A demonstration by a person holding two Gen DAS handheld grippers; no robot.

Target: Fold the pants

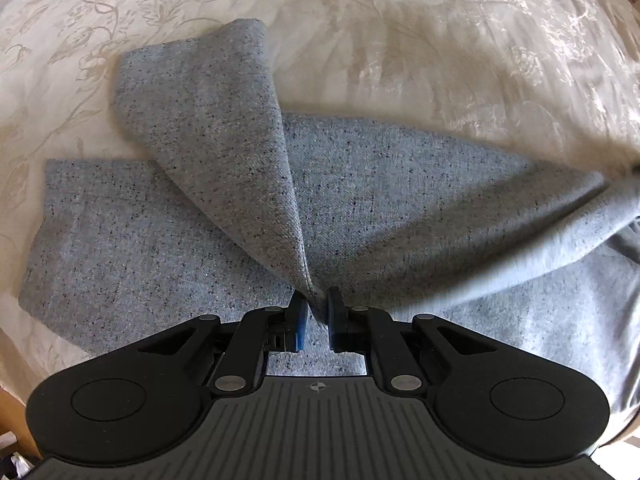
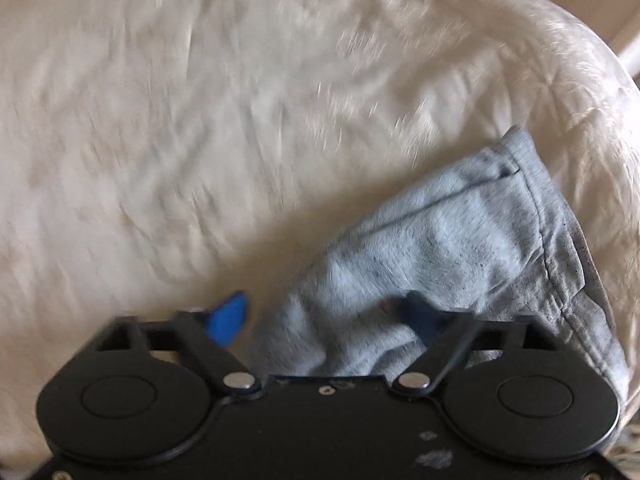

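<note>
Black left gripper [image 1: 314,308] up close, pressed together on a small pinch of the grey pants [image 1: 360,200], pulling up a pointy fold. Pants spread left to right on the cream bed cover [image 1: 440,40], one flap flopped toward the far left. Right gripper [image 2: 324,316] spread apart, cloth between the pads but not squeezed. Could slip: thin pinch, heavy cloth, crooked fold. Right view smeary; right end of pants cut off, waist or leg hard to tell.
</note>
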